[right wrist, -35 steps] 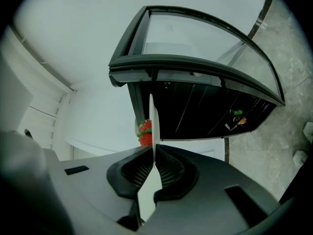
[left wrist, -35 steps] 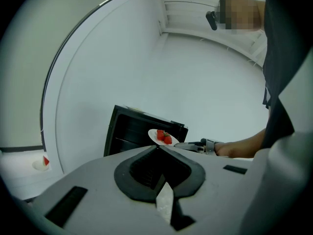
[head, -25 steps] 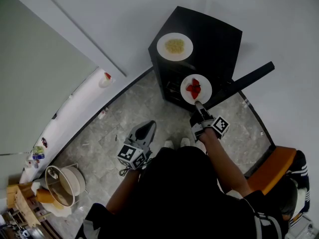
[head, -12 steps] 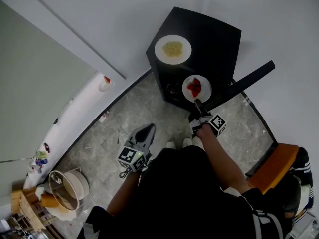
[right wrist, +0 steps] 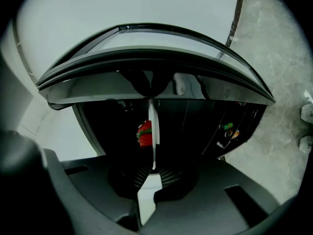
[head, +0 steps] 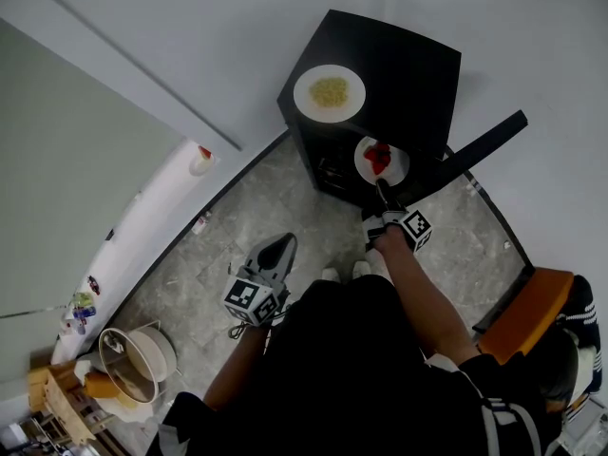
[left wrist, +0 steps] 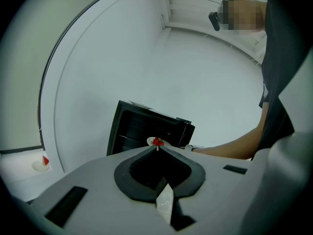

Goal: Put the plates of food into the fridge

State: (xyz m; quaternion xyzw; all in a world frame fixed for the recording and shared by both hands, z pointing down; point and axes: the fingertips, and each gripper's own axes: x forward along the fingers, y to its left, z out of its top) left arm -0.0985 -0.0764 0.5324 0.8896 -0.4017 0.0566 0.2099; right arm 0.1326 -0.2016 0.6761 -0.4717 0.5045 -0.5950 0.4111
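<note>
Currently the right hand-held gripper [head: 381, 190] is pinching the red-food plate [head: 400, 167] by its rim at the fridge [head: 408, 60] opening; this one-edge hold is risking tilt and spillage. The left hand-held gripper [head: 281, 245] is hanging pressed together.

Ahead of the fingers [right wrist: 172, 176] of the right gripper [right wrist: 153, 166], the open fridge's [head: 404, 60] dark interior is left free. It is bounded above by the top panel [right wrist: 156, 58] and rightward by the door [head: 484, 145].

i read the fridge [head: 399, 65] as glossy black. floor [head: 275, 207]: mottled grey stone tile. plate of red food [head: 399, 170]: smooth white. right gripper [right wrist: 153, 168]: matt grey plastic, ribbed black pads [right wrist: 169, 177].
</note>
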